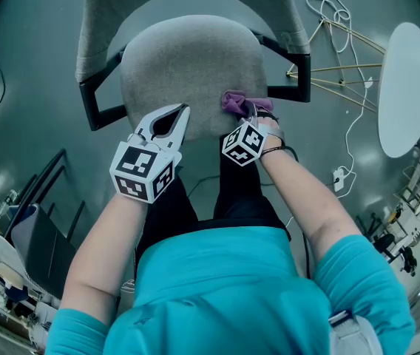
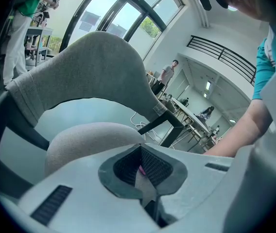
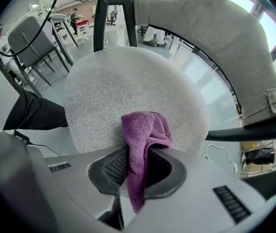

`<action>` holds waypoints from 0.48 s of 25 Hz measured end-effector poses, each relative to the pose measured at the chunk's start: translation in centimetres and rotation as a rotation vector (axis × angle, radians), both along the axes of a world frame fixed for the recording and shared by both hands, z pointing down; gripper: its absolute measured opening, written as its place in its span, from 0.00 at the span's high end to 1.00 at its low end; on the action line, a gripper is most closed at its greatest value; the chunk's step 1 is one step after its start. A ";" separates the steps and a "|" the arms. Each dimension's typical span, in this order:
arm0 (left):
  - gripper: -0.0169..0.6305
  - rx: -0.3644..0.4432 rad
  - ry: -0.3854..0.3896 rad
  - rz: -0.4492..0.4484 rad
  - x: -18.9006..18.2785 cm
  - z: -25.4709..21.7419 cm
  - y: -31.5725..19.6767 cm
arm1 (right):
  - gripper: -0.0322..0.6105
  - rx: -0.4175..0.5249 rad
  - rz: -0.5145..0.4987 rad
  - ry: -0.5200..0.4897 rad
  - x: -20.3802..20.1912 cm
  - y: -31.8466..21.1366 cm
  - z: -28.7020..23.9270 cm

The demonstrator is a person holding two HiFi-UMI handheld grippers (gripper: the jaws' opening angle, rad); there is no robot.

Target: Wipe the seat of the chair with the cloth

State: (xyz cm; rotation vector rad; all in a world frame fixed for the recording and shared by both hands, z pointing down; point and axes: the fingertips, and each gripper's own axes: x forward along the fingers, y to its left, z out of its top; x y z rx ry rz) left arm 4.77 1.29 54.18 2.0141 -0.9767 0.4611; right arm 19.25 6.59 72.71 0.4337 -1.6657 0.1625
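Observation:
The chair's grey fabric seat lies in front of me, with its grey backrest beyond it. A purple cloth rests bunched on the seat's near right edge. My right gripper is shut on it. In the right gripper view the cloth hangs pinched in the right gripper and spreads onto the seat. My left gripper hovers over the seat's near left edge, shut with nothing held. In the left gripper view that gripper points across the seat toward the backrest.
Black armrests flank the seat. A white round table with thin yellow legs stands at the right, and white cables lie on the floor. My black-trousered legs touch the seat's front. People stand far off.

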 end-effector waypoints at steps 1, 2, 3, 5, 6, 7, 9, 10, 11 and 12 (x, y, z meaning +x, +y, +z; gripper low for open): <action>0.97 0.000 0.000 0.000 0.0 0.0 0.0 | 0.86 -0.001 -0.001 -0.002 0.0 0.2 0.0; 0.97 0.001 0.000 0.000 0.0 -0.1 0.0 | 0.86 -0.002 0.000 -0.005 0.0 0.4 -0.1; 0.97 0.001 0.000 0.000 0.1 -0.1 0.0 | 0.86 -0.004 0.002 -0.009 0.0 0.6 -0.1; 0.97 0.001 0.000 0.002 0.1 -0.1 0.0 | 0.86 -0.007 0.007 -0.018 0.0 0.9 -0.2; 0.97 0.001 0.000 0.002 0.2 -0.1 0.0 | 0.86 -0.008 0.009 -0.023 0.0 1.0 -0.2; 0.97 0.001 0.001 0.003 0.3 0.0 0.1 | 0.86 -0.008 0.010 -0.026 0.1 1.2 -0.2; 0.97 -0.001 0.001 0.005 0.4 0.0 0.2 | 0.86 -0.008 0.009 -0.031 0.1 1.5 -0.3; 0.97 -0.001 0.002 0.005 0.4 0.0 0.3 | 0.86 -0.009 0.007 -0.034 0.1 1.7 -0.3; 0.97 -0.001 0.002 0.007 0.5 0.0 0.3 | 0.86 -0.010 0.004 -0.036 0.1 2.0 -0.3; 0.97 -0.002 0.001 0.008 0.5 0.0 0.4 | 0.86 -0.012 0.002 -0.038 0.1 2.3 -0.4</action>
